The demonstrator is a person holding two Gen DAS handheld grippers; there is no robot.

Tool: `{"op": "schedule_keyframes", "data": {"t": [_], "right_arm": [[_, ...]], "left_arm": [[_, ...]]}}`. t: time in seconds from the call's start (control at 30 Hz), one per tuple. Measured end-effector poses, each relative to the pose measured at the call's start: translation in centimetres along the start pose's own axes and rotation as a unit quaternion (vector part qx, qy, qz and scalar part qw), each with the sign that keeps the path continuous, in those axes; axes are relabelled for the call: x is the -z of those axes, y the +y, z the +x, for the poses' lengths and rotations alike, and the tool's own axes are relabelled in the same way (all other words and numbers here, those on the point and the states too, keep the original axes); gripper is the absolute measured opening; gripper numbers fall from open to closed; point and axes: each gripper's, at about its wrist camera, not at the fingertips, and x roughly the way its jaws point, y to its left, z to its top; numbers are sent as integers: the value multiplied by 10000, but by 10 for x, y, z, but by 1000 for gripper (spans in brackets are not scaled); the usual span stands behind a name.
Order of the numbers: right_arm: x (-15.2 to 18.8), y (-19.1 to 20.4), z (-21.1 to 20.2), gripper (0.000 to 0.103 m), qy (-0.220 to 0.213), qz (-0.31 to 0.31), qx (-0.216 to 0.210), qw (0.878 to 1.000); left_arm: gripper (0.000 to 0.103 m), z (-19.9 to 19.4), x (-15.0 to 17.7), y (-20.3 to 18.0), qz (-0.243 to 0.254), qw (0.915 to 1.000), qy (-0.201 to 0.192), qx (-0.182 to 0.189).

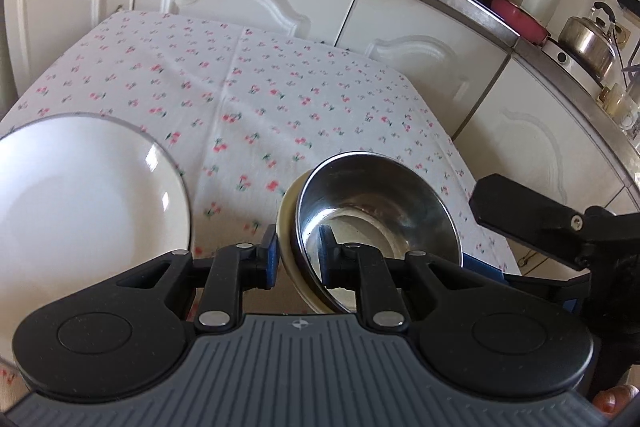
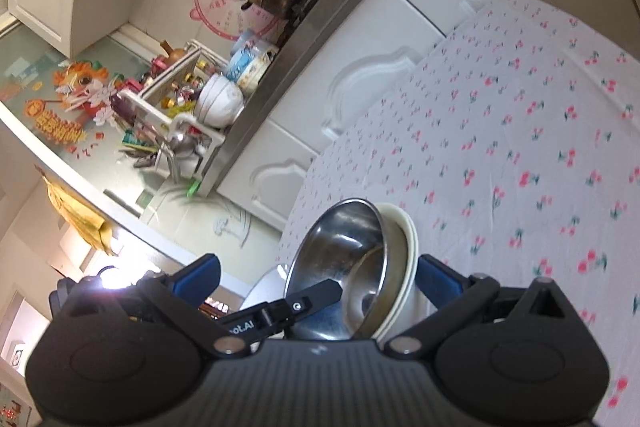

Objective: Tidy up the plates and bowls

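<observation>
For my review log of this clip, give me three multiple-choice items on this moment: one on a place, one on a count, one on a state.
1. Where does the white plate lie?
A. on the cherry-print tablecloth
B. on the stove
C. inside the steel bowl

2. How many dishes does the left hand-held gripper hold together?
A. one
B. two
C. four

3. How does the right hand-held gripper stand?
A. shut on the plate
B. shut on a kettle
C. open, its pads apart

Answers:
1 A: the plate rests on the cloth at the left of the left wrist view.
2 B: the steel bowl sits nested in a cream bowl, and the pads pinch both rims.
3 C: its blue pads stand wide to either side of the bowls, touching neither.
</observation>
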Motion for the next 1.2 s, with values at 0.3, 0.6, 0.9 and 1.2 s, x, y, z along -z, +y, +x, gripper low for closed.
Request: {"op": "schedule_keyframes", "data": {"t": [0.3,0.6,0.9,1.2], "right_arm": [[24,-5,-4,103,228,155,164,9995],[30,1,-11,103,201,66,260,9994],[35,0,-7,93,124,-28,585,9982],[40,-9,4,79,163,-210,966,9950]], "left_arm": [[17,-1,15,6,-40,9999,106,33],[17,-5,26,10,-6,9999,157,-3],[18,2,26,12,-31,9996,285,-6],[37,5,29,12,130,9997,187,-54]]}}
